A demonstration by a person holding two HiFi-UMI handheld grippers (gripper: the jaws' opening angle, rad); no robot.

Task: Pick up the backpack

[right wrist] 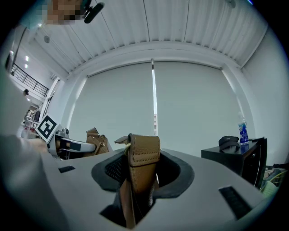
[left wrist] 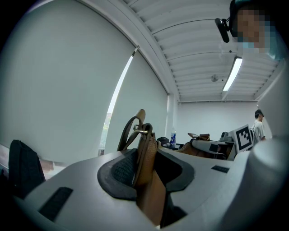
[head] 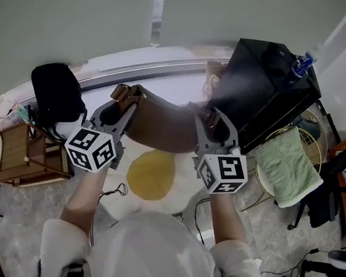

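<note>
Wooden rack [head: 20,157] far left, on floor. My left gripper [head: 125,101] level, jaws part closed, pads clamped on brown strap [left wrist: 146,160] with metal ring. Backpack [head: 162,125] slung between both grippers, held up over yellow disc [head: 151,174]. My right gripper [head: 212,123] likewise part closed, pinching tan strap tab [right wrist: 143,155]. Black cabinet [head: 270,92] at right, blue bottle [head: 303,63] on top.
</note>
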